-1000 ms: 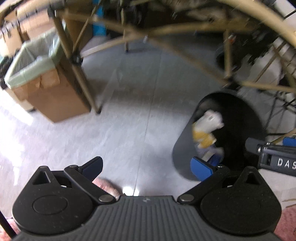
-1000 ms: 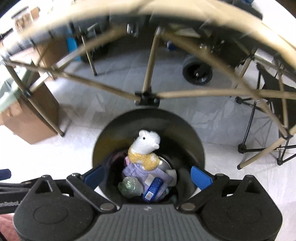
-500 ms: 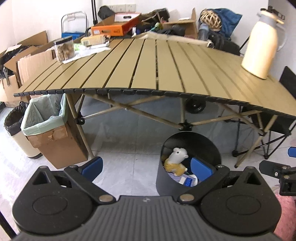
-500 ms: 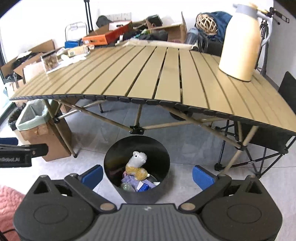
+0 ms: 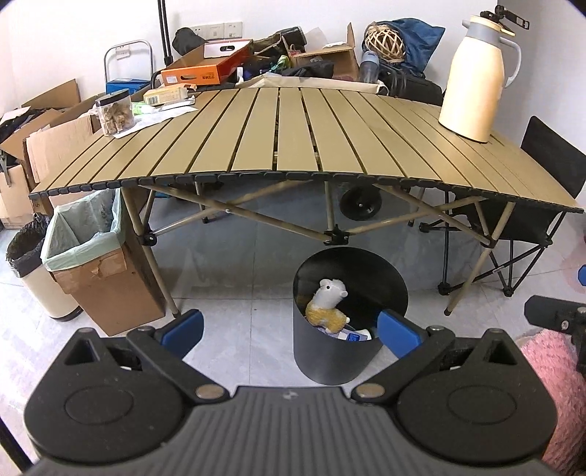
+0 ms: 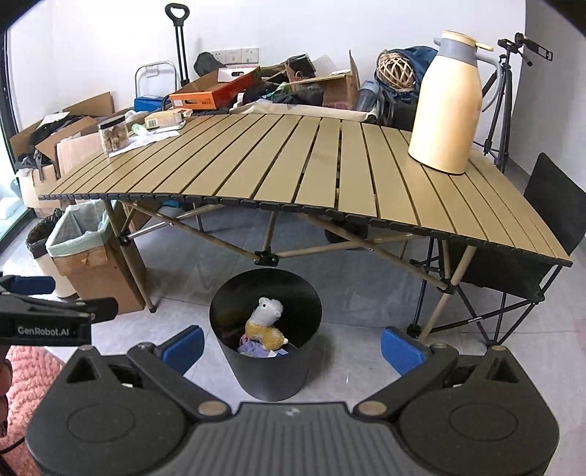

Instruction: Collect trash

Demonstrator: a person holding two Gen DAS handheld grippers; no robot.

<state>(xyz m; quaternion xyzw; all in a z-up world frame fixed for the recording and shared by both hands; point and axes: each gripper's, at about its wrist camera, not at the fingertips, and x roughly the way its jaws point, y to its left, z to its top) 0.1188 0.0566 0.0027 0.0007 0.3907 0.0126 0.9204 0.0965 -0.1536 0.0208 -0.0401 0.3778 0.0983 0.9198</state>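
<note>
tools [image 5: 289, 329]: 2, open | bin [image 5: 329, 360]: 1 | plush [image 5: 327, 307]: 1 | wrappers: maybe 3

Walls: plain white wall [image 5: 91, 33], sockets at the far side.
Floor: pale grey tiles [image 5: 238, 329], glossy.
Bench: tan slatted folding bench [image 5: 293, 139] on crossed legs.
Far-right corner of bench: cream thermos jug [image 5: 476, 77].
Far-left corner: clear jar [image 5: 114, 111].
Behind: piled cardboard boxes [image 5: 55, 135].
Right: black folding chair [image 5: 549, 175].
</note>
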